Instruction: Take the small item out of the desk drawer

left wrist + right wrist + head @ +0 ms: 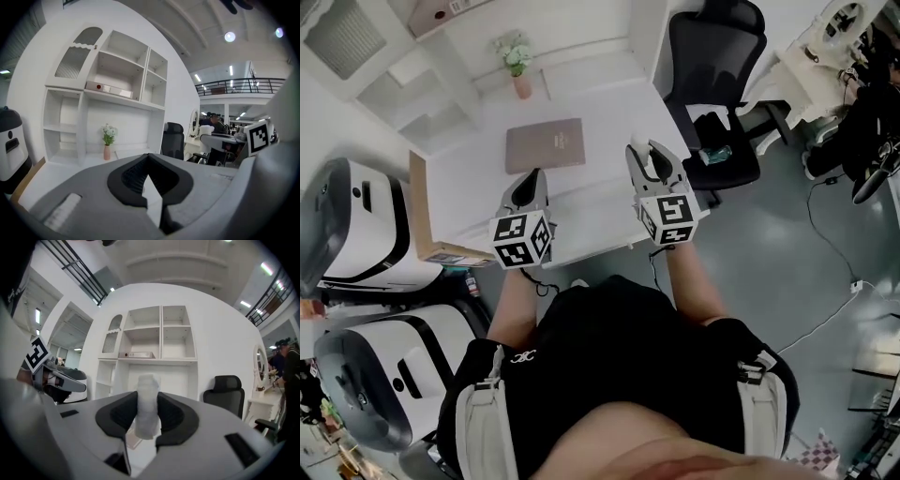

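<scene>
A small white, cylinder-like item (146,401) stands upright between the black pads of my right gripper (146,425), which press on it from both sides. In the head view my right gripper (652,157) hovers over the right front part of the white desk (609,103), with the pale item (661,165) showing between its fingers. My left gripper (530,185) hangs over the desk's front edge to the left. Its jaws (150,180) are drawn together with nothing between them. No drawer shows in any view.
A brown folder (546,144) lies mid-desk and a pink vase of flowers (518,67) stands at the back by white shelving (117,89). A black office chair (717,84) stands right of the desk. A cardboard box (422,211) and white machines (356,225) stand left.
</scene>
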A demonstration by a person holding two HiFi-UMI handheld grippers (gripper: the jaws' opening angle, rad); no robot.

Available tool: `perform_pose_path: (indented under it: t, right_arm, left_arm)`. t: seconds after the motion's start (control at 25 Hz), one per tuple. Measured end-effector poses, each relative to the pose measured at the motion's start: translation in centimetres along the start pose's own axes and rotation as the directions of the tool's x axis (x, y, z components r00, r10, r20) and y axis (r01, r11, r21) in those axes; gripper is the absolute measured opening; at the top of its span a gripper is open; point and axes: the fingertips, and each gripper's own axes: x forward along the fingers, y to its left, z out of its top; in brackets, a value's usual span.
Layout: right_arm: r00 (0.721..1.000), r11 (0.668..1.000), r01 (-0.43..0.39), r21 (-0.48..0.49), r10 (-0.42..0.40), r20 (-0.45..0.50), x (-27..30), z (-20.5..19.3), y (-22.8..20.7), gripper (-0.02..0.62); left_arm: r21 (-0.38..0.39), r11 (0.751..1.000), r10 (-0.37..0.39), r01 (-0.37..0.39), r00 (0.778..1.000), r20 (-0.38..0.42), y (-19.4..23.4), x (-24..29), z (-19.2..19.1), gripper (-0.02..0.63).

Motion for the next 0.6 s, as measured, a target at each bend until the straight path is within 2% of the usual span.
perform_pose_path:
  t: [0.32, 0.6]
  right_arm:
    - [0.999, 0.999, 0.038, 0.026, -0.039, 0.015, -0.8, 0.2, -1.0, 0.121]
    - [1.0, 0.999, 0.023, 0.044, -0.024, 0.016, -0.6, 0.2, -0.5, 0.12]
  left_arm:
    - [0.016, 1.0, -0.02, 0.019, 1.0, 0.023, -1.4, -0.1, 1.4, 0.014]
    - [0.018, 1.0, -0.016, 0.016, 0.999, 0.035, -1.4, -0.6, 1.9, 0.014]
